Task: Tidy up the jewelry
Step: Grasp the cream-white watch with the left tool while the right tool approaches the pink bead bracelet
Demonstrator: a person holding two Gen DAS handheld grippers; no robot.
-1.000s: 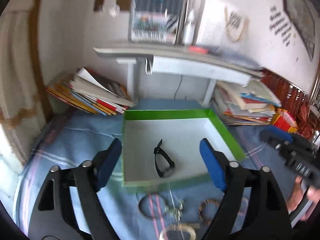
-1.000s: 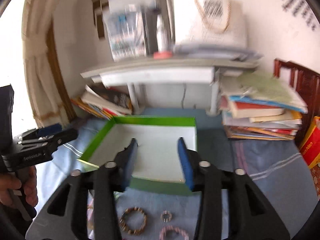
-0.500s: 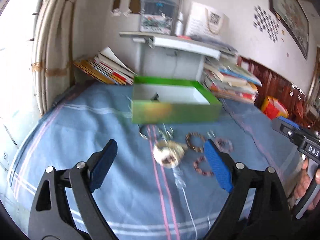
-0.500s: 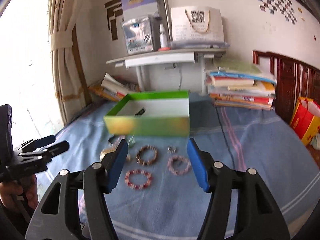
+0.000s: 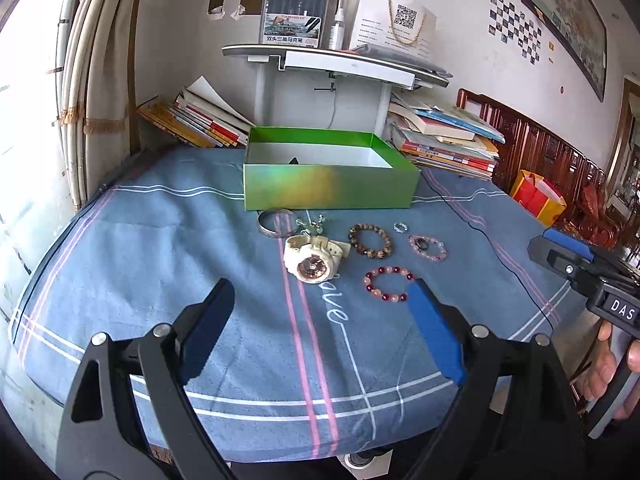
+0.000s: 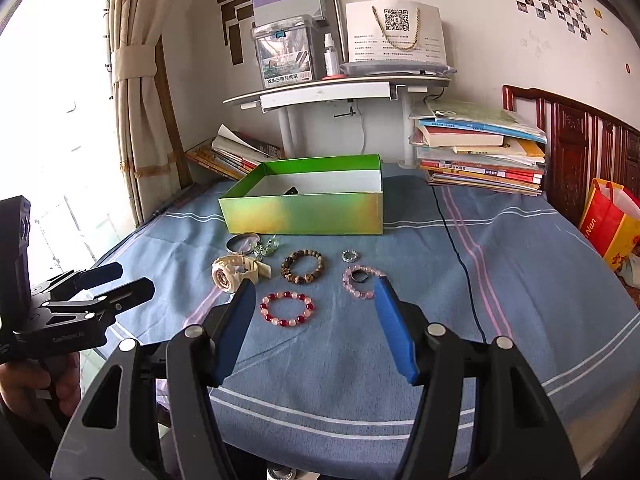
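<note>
Both wrist views low, facing green box (image 5: 328,190) from near edge; jewelry shared

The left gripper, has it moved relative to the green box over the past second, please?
Yes. The left gripper has pulled back from the green box: its fingers framed the box's inside before; now the box sits far ahead, beyond the white watch.

Box (image 5: 328,192) behind watch (image 5: 310,258), bracelets (image 5: 370,240) right of watch
</note>
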